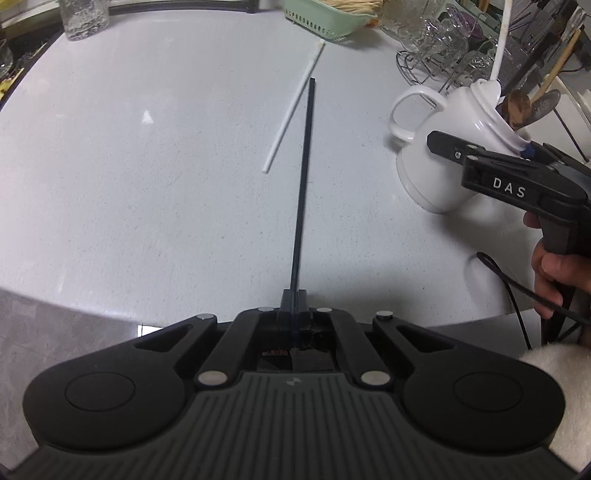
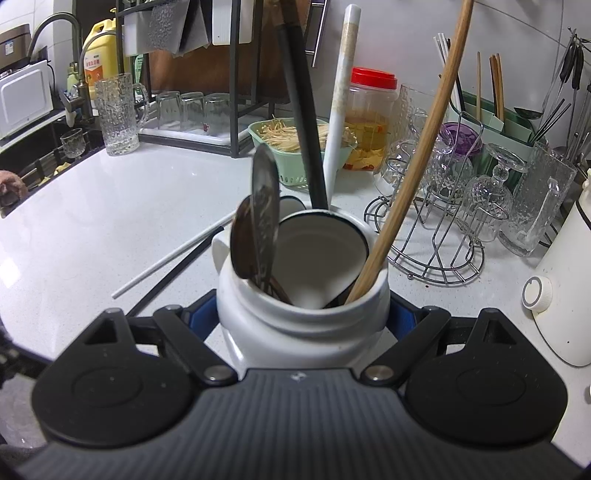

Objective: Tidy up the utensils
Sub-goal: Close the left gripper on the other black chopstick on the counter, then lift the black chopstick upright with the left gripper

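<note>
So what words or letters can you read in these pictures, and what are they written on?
"DAS": white letters on the side of the right gripper, seen from the left wrist camera.
Label on the yellow bottle by the tap: print too small and blurred to read.
Nothing else readable.

Home kitchen: faucet [image 2: 55,26], glass rack [image 2: 432,221], countertop [image 2: 92,221].

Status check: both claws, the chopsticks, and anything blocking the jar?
Left claw shut on black chopstick. Right claw clamped on white jar. White chopstick on counter. Jar mouth crowded with utensils.
</note>
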### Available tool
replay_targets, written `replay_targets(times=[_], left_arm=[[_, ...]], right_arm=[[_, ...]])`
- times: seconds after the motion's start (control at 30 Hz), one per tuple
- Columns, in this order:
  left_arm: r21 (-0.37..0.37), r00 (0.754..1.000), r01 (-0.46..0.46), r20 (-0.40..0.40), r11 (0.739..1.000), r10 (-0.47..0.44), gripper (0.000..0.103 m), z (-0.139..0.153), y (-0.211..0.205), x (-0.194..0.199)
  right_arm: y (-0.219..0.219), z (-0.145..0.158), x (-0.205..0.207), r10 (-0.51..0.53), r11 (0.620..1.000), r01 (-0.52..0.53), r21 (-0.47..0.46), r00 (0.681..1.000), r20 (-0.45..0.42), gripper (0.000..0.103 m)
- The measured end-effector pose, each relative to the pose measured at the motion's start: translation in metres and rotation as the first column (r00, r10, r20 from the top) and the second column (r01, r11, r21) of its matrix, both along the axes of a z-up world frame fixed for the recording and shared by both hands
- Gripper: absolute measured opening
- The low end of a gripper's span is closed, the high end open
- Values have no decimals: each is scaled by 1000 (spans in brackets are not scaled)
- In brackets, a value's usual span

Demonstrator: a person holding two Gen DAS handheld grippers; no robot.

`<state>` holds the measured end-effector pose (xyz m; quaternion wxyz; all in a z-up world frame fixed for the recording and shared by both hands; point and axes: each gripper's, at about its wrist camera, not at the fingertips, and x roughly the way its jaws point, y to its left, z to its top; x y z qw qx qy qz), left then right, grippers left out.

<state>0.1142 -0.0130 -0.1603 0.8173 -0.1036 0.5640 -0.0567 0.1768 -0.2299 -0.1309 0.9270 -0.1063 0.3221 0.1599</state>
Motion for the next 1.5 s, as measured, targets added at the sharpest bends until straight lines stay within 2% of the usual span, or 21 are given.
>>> replay_targets(times=[0.17, 0.27, 0.33, 0.4, 0.7, 0.77, 0.8, 1.1, 1.5], left_arm=[[-9, 1000, -22, 21, 1000, 22, 0, 3, 7, -6], [3, 999, -30, 33, 1000, 30, 3, 2, 4, -2], [6, 999, -26, 43, 1000, 26, 16, -1, -1, 6], [10, 998, -17, 58, 1000, 16, 20, -2, -5, 10], [85, 997, 17, 71, 996, -23, 17, -15, -19, 26], [108, 998, 16, 60, 994, -23, 5, -15, -20, 28], [114, 998, 18, 56, 993, -25, 4, -16, -21, 28], [84, 1000, -6, 20, 996, 4, 3, -12, -18, 4], [-9, 993, -118, 29, 993, 118, 3, -5, 0, -39]], right_arm=[[1, 0, -2, 2, 1000, -2, -1, 1000, 2, 92], [1, 1, -3, 4, 1000, -4, -1, 1000, 4, 92], [1, 1, -4, 9, 1000, -9, -3, 1000, 2, 92], [1, 1, -5, 14, 1000, -14, -4, 1000, 0, 92], [-1, 1, -12, 25, 1000, -25, -2, 1000, -1, 92], [-1, 1, -13, 24, 1000, -24, 2, 1000, -1, 92], [-1, 1, -13, 23, 1000, -23, 4, 1000, -1, 92], [0, 2, -14, 24, 1000, -24, -2, 1000, -2, 92], [18, 5, -3, 115, 993, -116, -12, 993, -37, 92]])
